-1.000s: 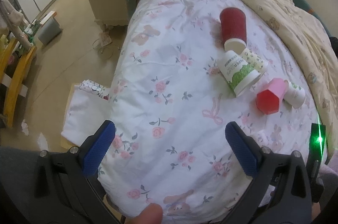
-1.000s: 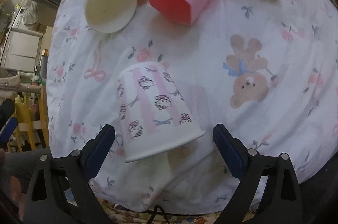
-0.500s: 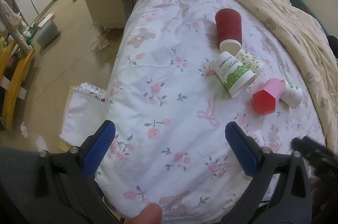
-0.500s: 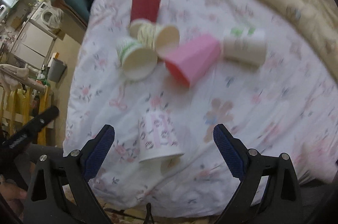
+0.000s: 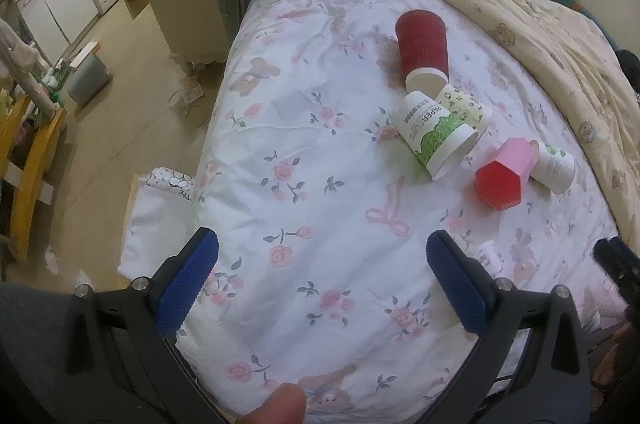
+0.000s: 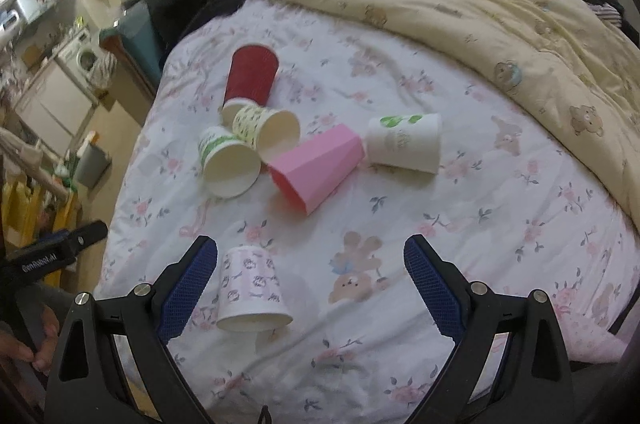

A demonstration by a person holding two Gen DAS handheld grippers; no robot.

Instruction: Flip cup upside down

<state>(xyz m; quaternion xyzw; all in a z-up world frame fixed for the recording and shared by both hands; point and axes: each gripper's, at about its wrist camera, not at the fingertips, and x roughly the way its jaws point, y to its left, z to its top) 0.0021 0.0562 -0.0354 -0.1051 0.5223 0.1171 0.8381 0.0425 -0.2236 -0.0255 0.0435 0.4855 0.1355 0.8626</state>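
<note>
Item: patterned cup (image 6: 252,290), mouth down on bed (image 6: 460,224); flip looks done.
Right gripper (image 6: 310,264) and left gripper (image 5: 320,260) open, empty; next, pull clear.

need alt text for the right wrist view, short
A pink-striped cartoon-print paper cup stands upside down on a floral bedsheet by the open right gripper's left finger. Beyond lie five tipped cups: maroon, two green-printed, pink faceted, white.
</note>
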